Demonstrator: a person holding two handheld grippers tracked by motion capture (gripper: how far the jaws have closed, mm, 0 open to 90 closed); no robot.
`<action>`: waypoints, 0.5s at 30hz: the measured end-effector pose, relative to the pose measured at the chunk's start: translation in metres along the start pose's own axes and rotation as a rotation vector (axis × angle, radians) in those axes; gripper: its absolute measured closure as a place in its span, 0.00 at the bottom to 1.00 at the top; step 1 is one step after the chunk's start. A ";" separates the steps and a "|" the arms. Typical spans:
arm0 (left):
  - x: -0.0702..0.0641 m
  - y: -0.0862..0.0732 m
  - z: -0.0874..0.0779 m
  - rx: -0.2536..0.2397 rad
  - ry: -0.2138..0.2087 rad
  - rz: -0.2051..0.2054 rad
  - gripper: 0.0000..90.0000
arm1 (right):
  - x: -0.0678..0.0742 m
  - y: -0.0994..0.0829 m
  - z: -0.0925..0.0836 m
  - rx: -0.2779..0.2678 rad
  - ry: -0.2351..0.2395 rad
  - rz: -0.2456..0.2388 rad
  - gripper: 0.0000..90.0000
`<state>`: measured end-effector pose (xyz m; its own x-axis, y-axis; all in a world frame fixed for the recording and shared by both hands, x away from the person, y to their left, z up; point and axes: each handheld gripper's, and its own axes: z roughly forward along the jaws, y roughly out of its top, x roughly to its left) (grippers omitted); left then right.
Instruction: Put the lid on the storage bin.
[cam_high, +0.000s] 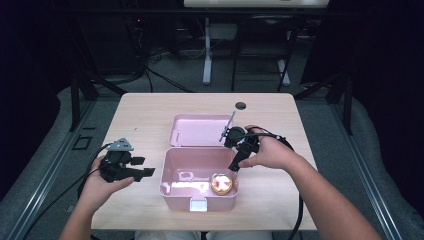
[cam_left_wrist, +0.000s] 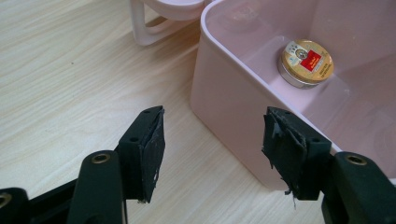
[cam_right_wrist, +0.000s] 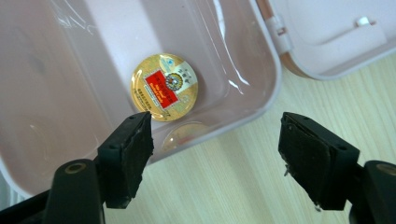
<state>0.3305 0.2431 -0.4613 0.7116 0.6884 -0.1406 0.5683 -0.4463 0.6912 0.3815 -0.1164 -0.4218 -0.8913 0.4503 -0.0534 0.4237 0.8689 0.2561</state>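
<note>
While the right gripper (cam_high: 235, 162) hangs wide and empty over the pink box's (cam_high: 167, 172) rim, tin (cam_right_wrist: 164, 87) just beyond its jaws on the box floor, left gripper (cam_high: 145, 167) equally wide beside the box: next, swing the lid (cam_high: 200, 131) squarely.

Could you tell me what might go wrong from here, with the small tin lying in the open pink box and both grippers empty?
1. The right gripper hangs open above the pink box's rim; lowered carelessly, a finger could catch the wall and shift the box.
2. The round tin lies flat near a corner, so the fingers may have little room to close around it.
3. The lid lies open behind; either gripper's cable could snag it.
</note>
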 end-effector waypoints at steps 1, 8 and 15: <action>0.000 0.000 0.000 -0.003 0.001 0.000 0.43 | -0.001 -0.001 0.000 -0.003 -0.005 0.007 0.29; -0.002 0.001 -0.001 -0.020 0.006 -0.012 0.40 | -0.006 -0.008 -0.002 -0.053 -0.033 0.058 0.29; -0.004 0.002 -0.001 -0.031 -0.001 -0.010 0.40 | -0.011 -0.018 0.002 -0.123 -0.043 0.141 0.29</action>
<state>0.3288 0.2395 -0.4587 0.7062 0.6923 -0.1483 0.5623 -0.4211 0.7117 0.3835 -0.1367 -0.4278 -0.8155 0.5767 -0.0493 0.5187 0.7660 0.3798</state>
